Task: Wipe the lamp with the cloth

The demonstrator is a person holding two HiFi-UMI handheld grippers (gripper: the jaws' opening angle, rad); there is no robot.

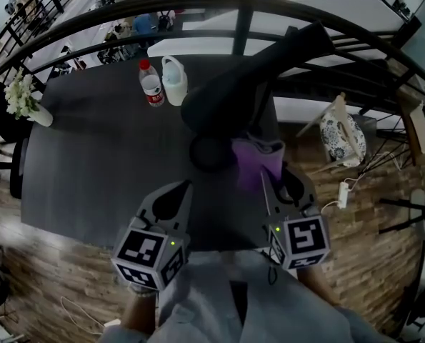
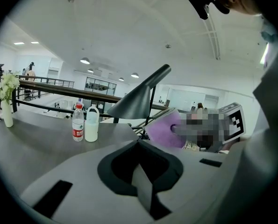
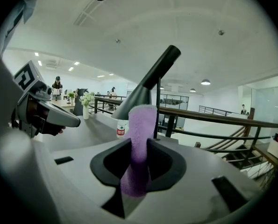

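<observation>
Dark tabletop [image 1: 91, 156] fills the head view. The lamp [image 1: 233, 91] stands near its right edge. My right gripper [image 1: 273, 183] holds the purple cloth [image 1: 255, 159] just beside the lamp base, and my left gripper [image 1: 176, 195] hovers over the front edge.

Left gripper view: jaws together, nothing between them.

Right gripper view: jaws clamped on the cloth, with the lamp shade beyond.

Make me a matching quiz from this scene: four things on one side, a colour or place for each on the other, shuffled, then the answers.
1 cloth
2 lamp
3 bottle
4 flowers

A red cap and label
B clamped in the right gripper
C dark cone shade
D white, far left of the table

Pairs: 1-B, 2-C, 3-A, 4-D
</observation>
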